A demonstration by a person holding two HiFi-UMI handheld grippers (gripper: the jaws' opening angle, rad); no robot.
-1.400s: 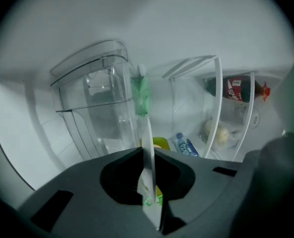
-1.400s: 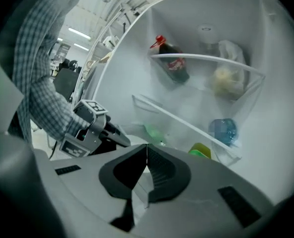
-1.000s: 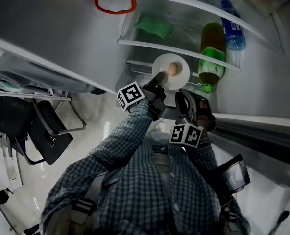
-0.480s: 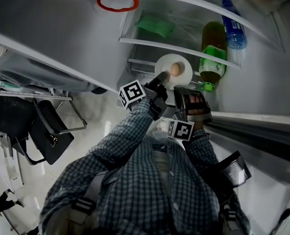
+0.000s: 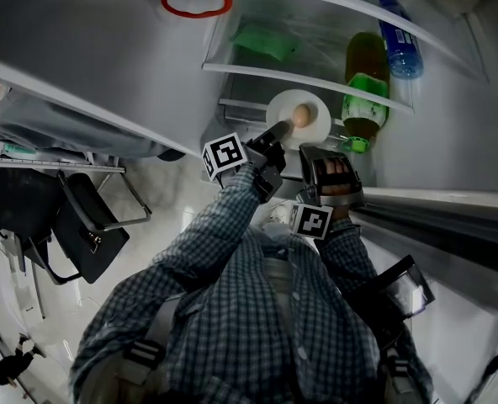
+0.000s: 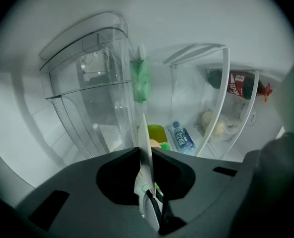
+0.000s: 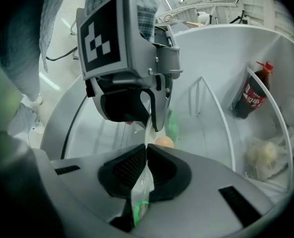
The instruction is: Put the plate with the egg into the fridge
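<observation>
Black bag [image 5: 85, 230] hangs far left, outside the fridge [image 5: 451, 133]. Next comes the left gripper [image 5: 276, 133], its jaws drawn narrow on the near-left rim of the white plate [image 5: 318, 121]; its own view shows that rim edge-on between them. The plate is at the fridge's open front, just below a glass shelf [image 5: 257, 76], with the brown egg [image 5: 300, 114] near its middle; whether anything below bears it I cannot tell. On the plate's near-right rim the right gripper [image 7: 146, 155] has just been closing, and its jaws now pinch the rim too. Right of the plate stands a green-labelled bottle [image 5: 365, 99]. Farther right, on the shelf above, is a blue bottle [image 5: 400, 45].
</observation>
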